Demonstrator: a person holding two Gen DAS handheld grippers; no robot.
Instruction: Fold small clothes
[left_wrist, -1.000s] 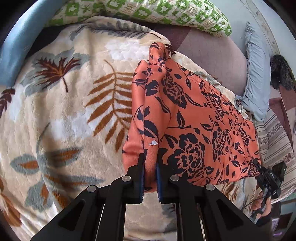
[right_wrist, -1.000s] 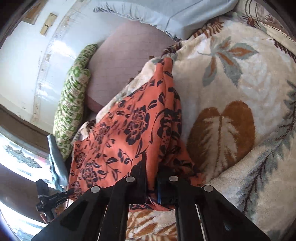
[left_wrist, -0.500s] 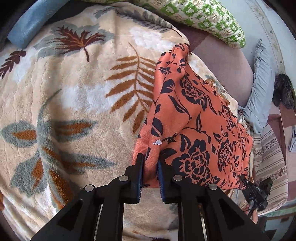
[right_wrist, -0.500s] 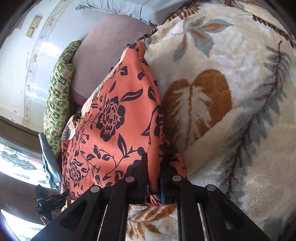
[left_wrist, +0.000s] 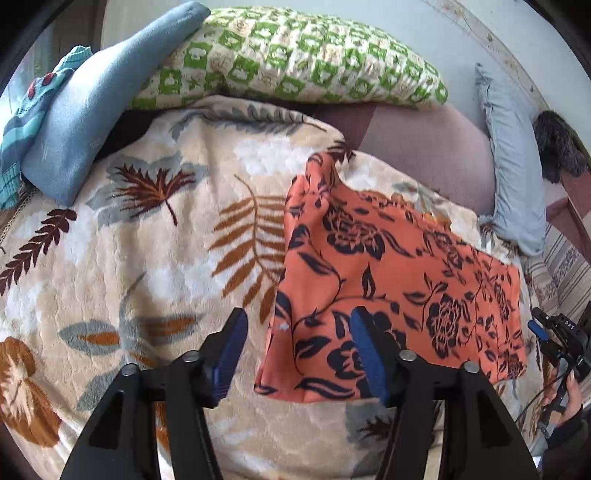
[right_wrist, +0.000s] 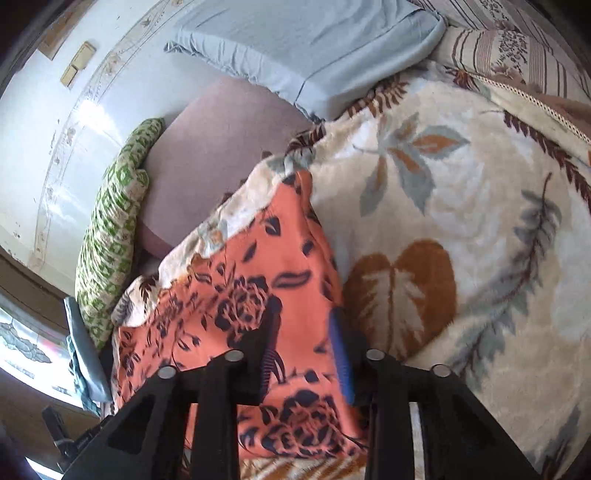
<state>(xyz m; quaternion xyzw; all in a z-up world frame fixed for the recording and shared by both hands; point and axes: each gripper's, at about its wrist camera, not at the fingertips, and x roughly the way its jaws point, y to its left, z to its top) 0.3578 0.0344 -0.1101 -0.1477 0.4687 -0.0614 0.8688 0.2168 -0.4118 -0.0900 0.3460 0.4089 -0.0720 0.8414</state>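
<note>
Claws (left_wrist: 297, 332) (right_wrist: 301, 332) gape over orange floral garment (left_wrist: 388, 280).

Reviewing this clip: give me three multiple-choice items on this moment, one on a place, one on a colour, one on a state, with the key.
1. Where does the orange floral garment lie?
A. on the leaf-print blanket
B. on the green checked pillow
C. on the floor

2. What colour is the garment's flower print?
A. white
B. dark navy
C. green

3. How do the left gripper and right gripper stand?
A. both shut on cloth
B. only the left open
C. both open

Key: 1 A, blanket shows all around it; 2 B, dark blooms on orange; 3 C, wide gaps between both pairs of fingers.
</note>
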